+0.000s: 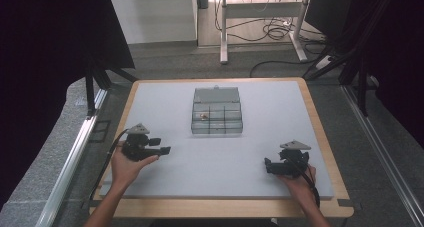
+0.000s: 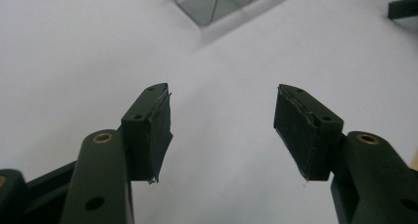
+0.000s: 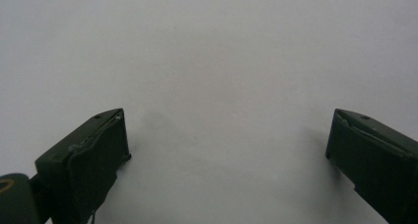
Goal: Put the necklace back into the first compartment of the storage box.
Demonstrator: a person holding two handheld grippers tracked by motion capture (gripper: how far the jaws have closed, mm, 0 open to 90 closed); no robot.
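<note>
A clear plastic compartment box (image 1: 216, 113) stands in the middle of the grey mat (image 1: 270, 122), its lid raised at the far side. A small brownish item (image 1: 203, 116) lies in one left compartment. My left gripper (image 1: 162, 146) rests at the mat's left, jaws pointing right, below and left of the box. In the left gripper view it (image 2: 223, 93) is open and holds nothing, with a corner of the box (image 2: 217, 4) ahead. My right gripper (image 1: 268, 166) sits near the front right, jaws pointing left. In the right gripper view it (image 3: 230, 116) stands wide open over bare mat.
The mat lies on a wooden board (image 1: 327, 142) with a rim all round. Beyond it are a grey floor, metal rails (image 1: 75, 152) at both sides, a white desk frame (image 1: 260, 22) and loose cables at the back.
</note>
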